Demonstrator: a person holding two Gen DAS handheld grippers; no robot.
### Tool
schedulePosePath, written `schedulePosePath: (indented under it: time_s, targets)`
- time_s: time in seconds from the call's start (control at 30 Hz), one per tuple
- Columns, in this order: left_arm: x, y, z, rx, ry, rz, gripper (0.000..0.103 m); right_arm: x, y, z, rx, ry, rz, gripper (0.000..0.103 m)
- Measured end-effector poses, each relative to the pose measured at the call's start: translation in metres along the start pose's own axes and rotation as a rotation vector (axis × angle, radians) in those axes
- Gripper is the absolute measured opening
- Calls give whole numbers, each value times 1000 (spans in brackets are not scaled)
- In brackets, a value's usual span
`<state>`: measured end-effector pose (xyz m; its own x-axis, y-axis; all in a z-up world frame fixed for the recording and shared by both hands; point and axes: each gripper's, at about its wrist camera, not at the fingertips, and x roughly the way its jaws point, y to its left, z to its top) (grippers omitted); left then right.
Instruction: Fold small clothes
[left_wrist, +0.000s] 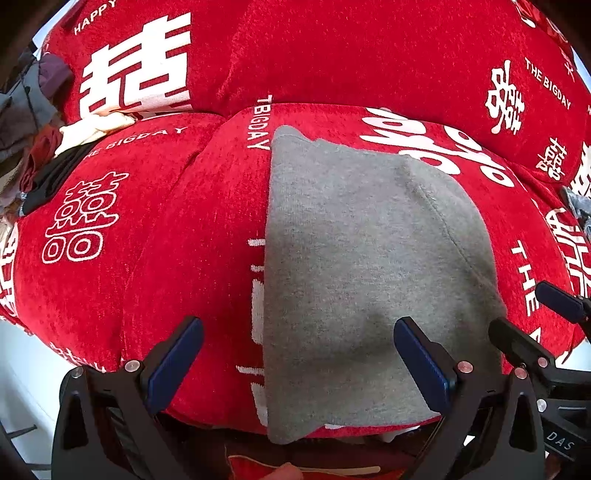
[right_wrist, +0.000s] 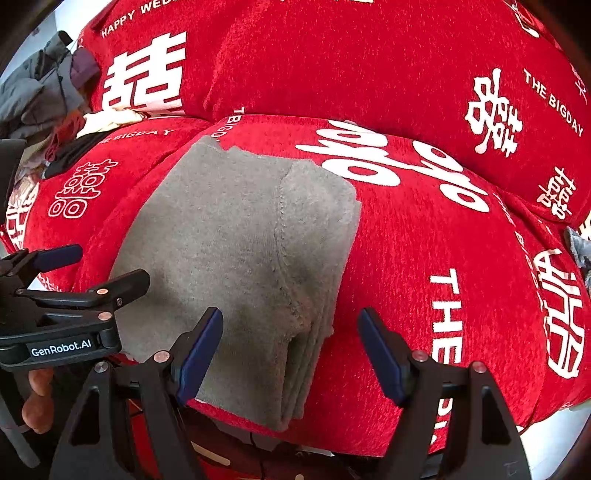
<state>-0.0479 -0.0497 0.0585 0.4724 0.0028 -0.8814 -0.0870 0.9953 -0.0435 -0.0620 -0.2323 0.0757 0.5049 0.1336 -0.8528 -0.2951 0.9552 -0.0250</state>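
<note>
A grey knitted garment (left_wrist: 354, 266) lies folded in several layers on a red sofa seat cushion (left_wrist: 177, 258); it also shows in the right wrist view (right_wrist: 243, 251), with its stacked folded edges at the right side. My left gripper (left_wrist: 299, 354) is open and empty, hovering over the garment's near left edge. My right gripper (right_wrist: 291, 350) is open and empty over the garment's near right edge. The right gripper also shows at the right of the left wrist view (left_wrist: 535, 321), and the left gripper at the left of the right wrist view (right_wrist: 96, 266).
The red sofa has white printed characters, with back cushions (left_wrist: 332, 51) behind the seat. A heap of other clothes (left_wrist: 40, 147) lies at the far left, also in the right wrist view (right_wrist: 55, 110). A grey item (right_wrist: 578, 243) sits at the right edge.
</note>
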Motion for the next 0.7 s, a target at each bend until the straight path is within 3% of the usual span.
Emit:
schedulePosePath:
  time_s: [0.7]
  targets:
    - [20,8,7,-26,69,-35,103,9,-1,16,-11,27,-9,79]
